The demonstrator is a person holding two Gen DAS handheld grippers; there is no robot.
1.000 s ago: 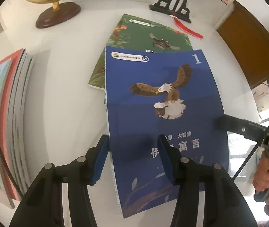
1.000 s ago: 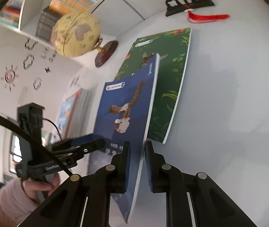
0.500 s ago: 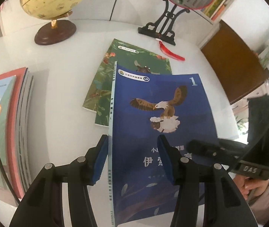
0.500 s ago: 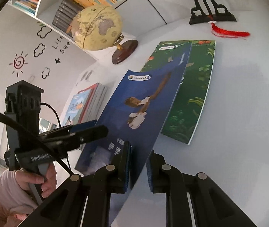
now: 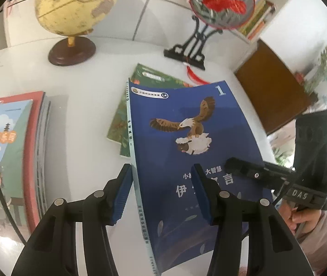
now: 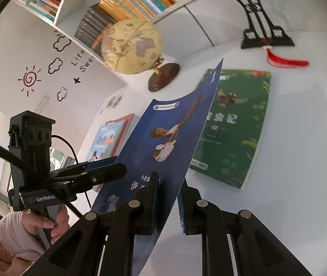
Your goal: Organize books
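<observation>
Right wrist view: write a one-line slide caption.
Right gripper pinches the blue eagle book above the green book, left gripper alongside.

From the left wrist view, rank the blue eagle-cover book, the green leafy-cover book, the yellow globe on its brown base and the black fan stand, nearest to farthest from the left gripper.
1. Blue eagle-cover book: between the left gripper's open fingers.
2. Green leafy-cover book: just beyond, partly under the blue one.
3. Yellow globe on its brown base, far left, and black fan stand, far right: too close to call.
</observation>
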